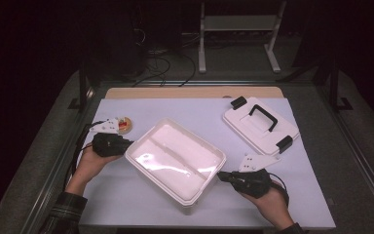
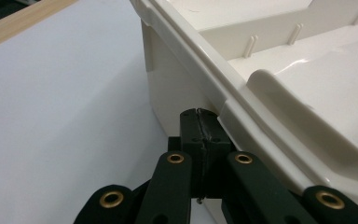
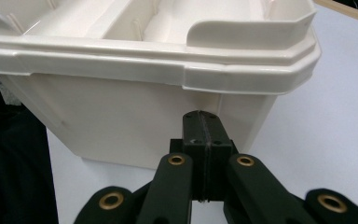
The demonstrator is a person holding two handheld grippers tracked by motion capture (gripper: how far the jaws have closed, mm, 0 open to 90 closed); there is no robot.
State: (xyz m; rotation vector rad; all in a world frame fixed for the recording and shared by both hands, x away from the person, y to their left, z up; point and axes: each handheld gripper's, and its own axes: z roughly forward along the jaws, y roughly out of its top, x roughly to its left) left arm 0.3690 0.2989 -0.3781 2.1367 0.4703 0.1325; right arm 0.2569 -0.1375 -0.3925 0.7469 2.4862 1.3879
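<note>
White moulded-plastic rectangular bin (image 1: 175,158), open top, one divider running its length, sits skewed mid-table on the pale sheet (image 1: 126,195). Its lid (image 1: 260,125), white with a black carry handle and black latches, lies apart at the far right. Small round wooden thing with a red patch (image 1: 125,126) sits just behind the left hand; not involved.

Left gripper (image 1: 125,144): jaws fully closed, pad against pad, nothing between them; tips sit against the bin's short end wall just below the rim lip, as the left gripper view (image 2: 200,122) shows. Right gripper (image 1: 222,175): same state, closed on nothing, nose up to the opposite end wall under the stepped rim (image 3: 203,123). So the two ends are bracketed, not clamped.

Handling, my read:
- Rigid shell, thin walls, probably light while empty. Won't sag, but walls may flex under point load.
- Glossy surface, so slippery against the pads; a push from one side alone would likely spin it on the sheet.
- Best purchase is the overhanging rim: open each jaw, pinch the lip, or hook under it from both ends.
- With jaws closed as now, only a squeeze-between-two-noses shove or slide is available; keep forces opposed and low on the wall to avoid tipping.
</note>
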